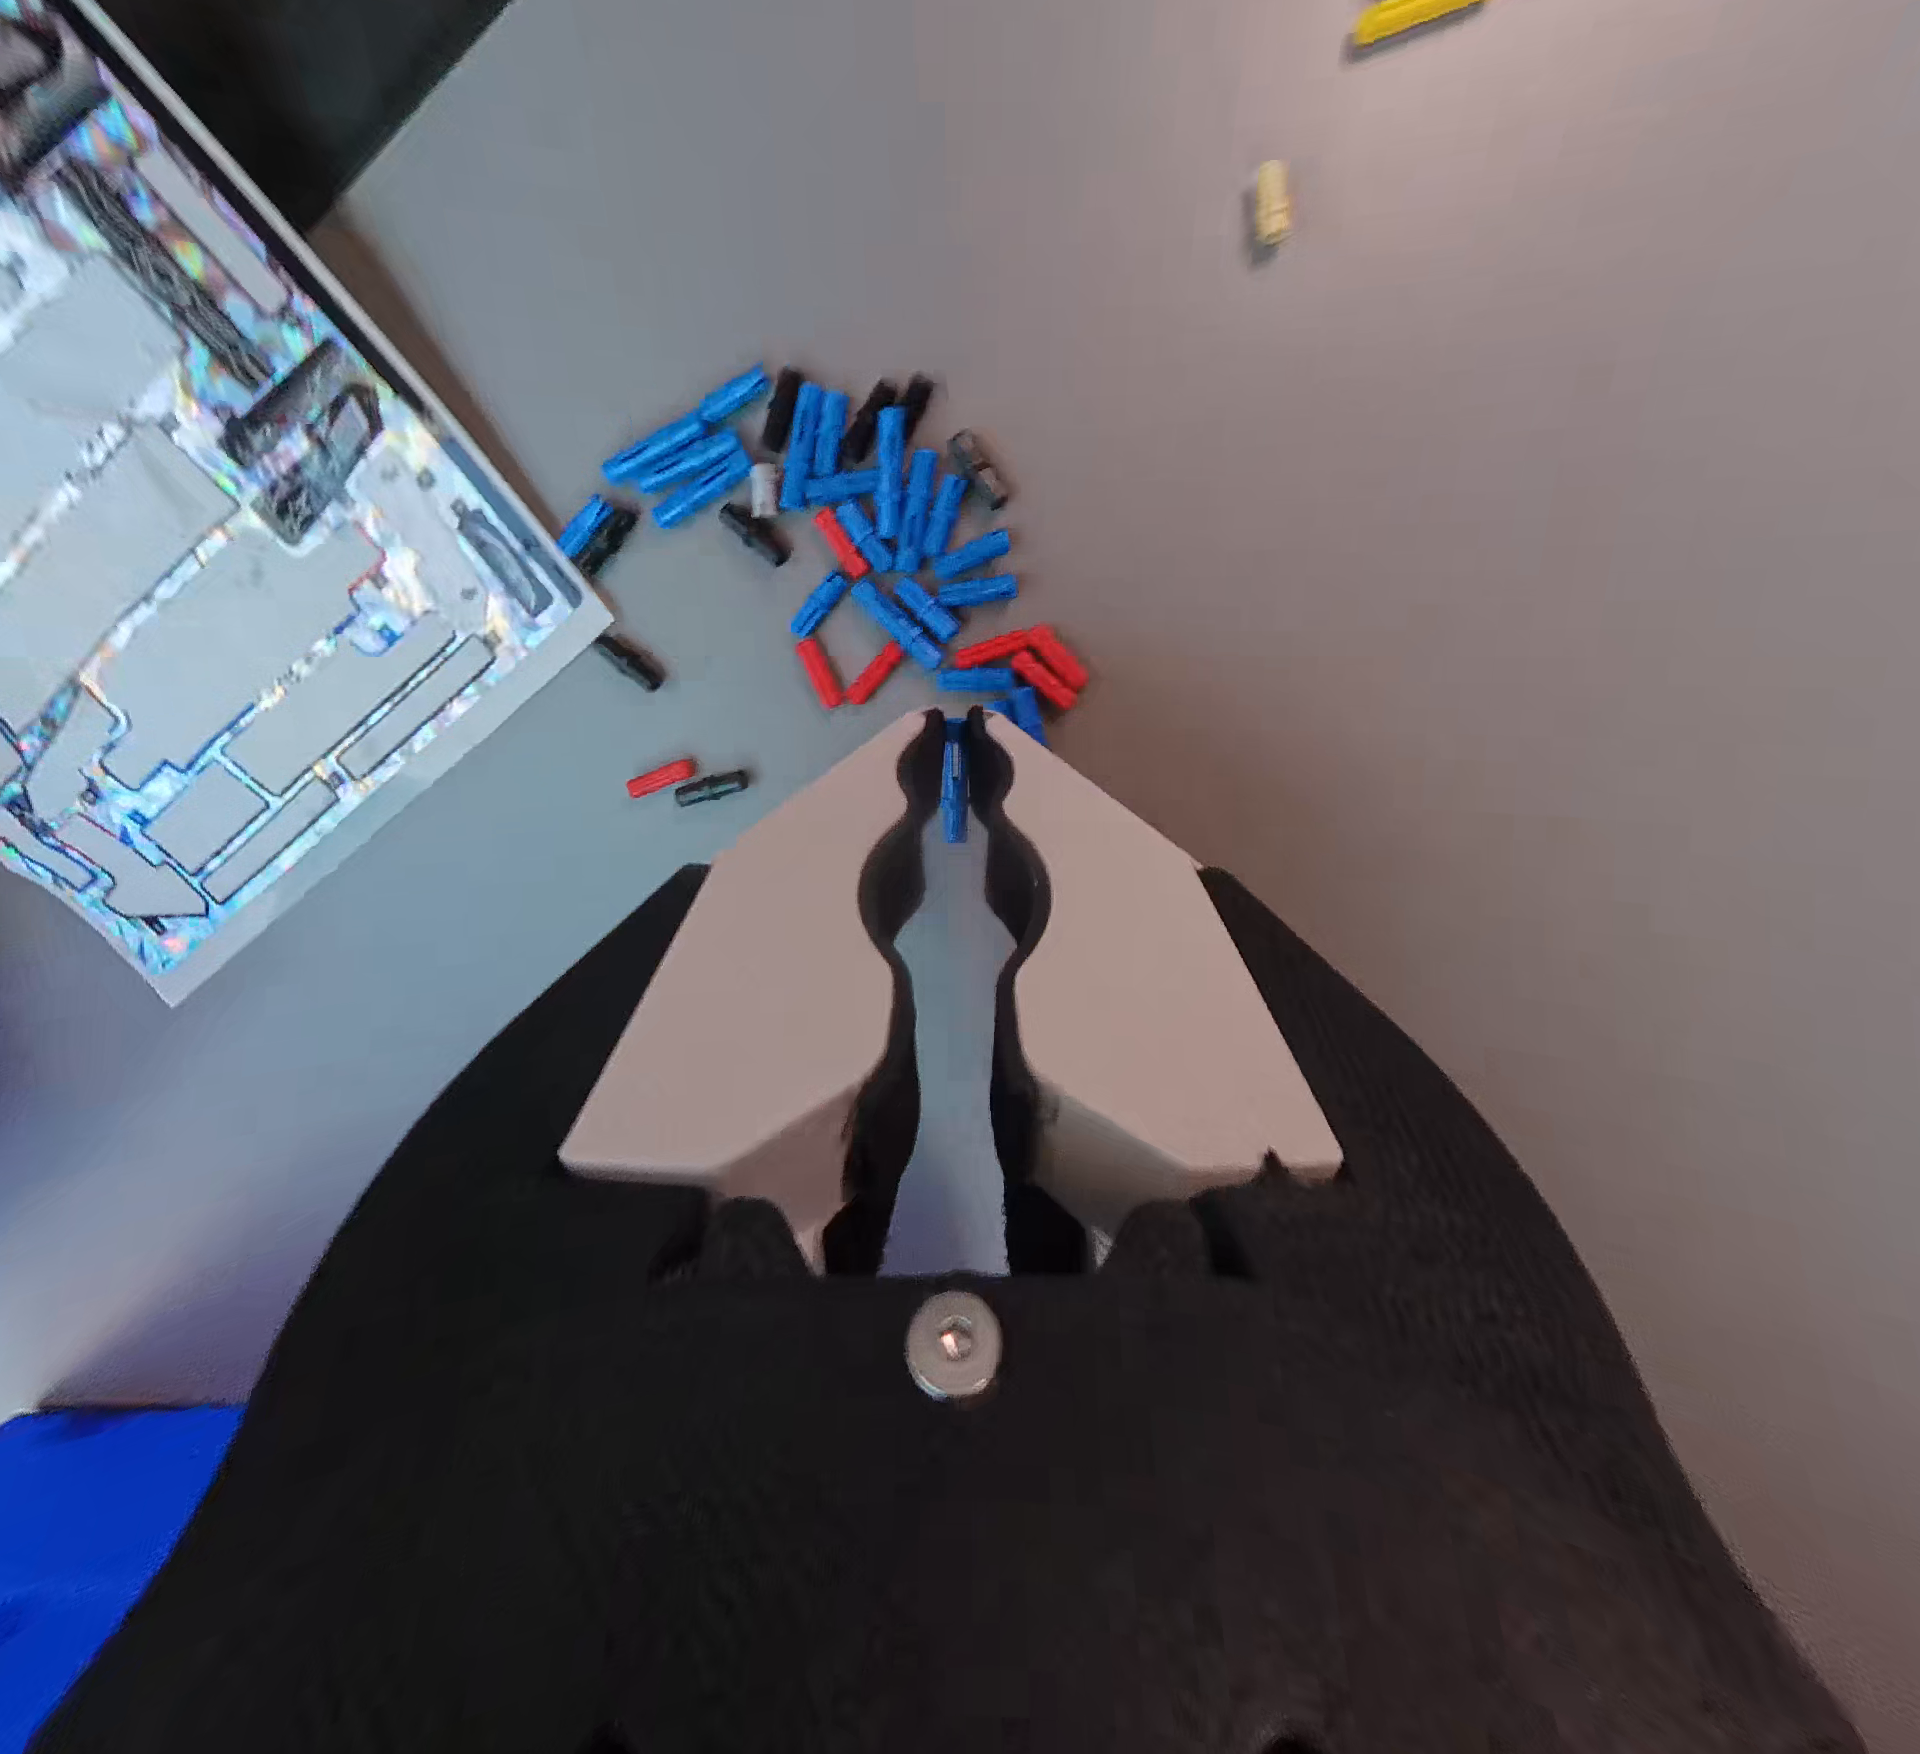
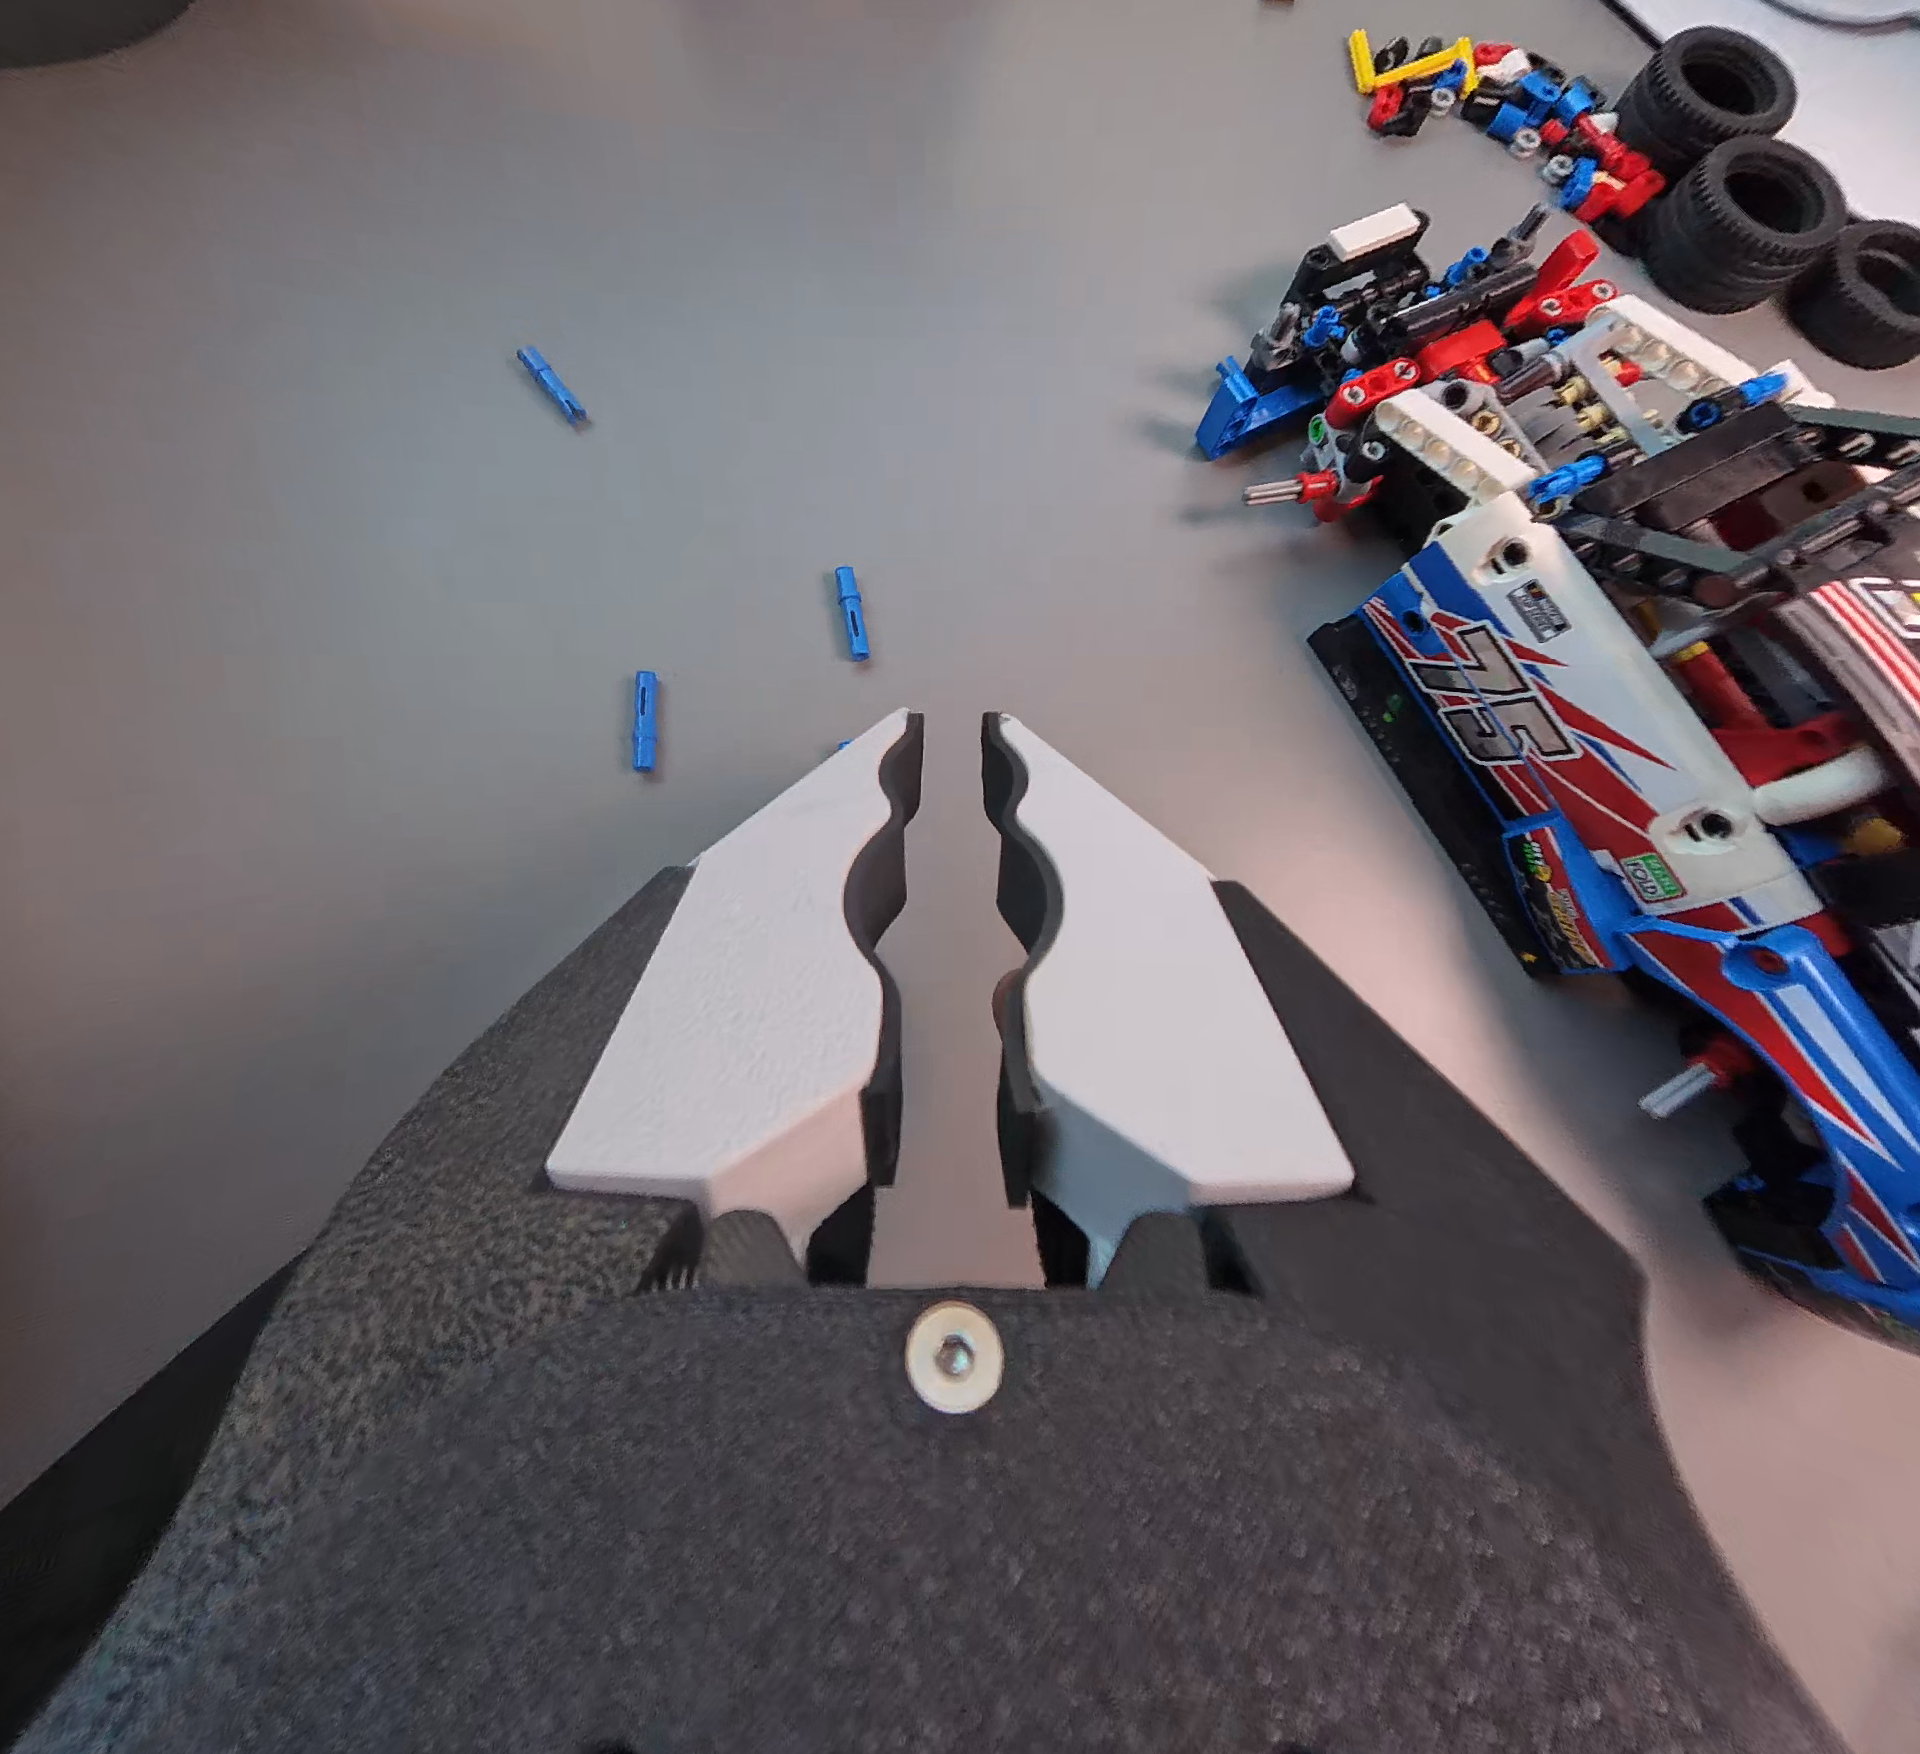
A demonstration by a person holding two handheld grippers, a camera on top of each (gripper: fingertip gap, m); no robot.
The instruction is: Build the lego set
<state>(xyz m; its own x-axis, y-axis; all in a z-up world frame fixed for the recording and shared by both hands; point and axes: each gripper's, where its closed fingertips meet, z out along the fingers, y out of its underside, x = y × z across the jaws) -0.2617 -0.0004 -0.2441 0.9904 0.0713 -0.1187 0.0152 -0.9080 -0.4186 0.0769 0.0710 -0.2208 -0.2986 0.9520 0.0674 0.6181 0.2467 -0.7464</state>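
My left gripper (image 1: 954, 719) is shut on a blue pin (image 1: 954, 785), which lies lengthwise between the pads at the near edge of a pile of blue, red and black pins (image 1: 883, 530) on the grey table. My right gripper (image 2: 952, 719) is open and empty, with bare table between its pads. Three blue pins lie loose ahead of it: one (image 2: 851, 613) just beyond the tips, one (image 2: 644, 721) to the left, one (image 2: 552, 386) farther left. The partly built blue, white and red lego car (image 2: 1621, 665) stands to the right of the right gripper.
An open instruction booklet (image 1: 208, 561) lies left of the pin pile. A red pin (image 1: 661, 777) and a black pin (image 1: 712, 786) lie apart from it. Black tyres (image 2: 1756, 208) and a heap of small parts (image 2: 1507, 104) lie beyond the car. A tan pin (image 1: 1272, 198) lies alone.
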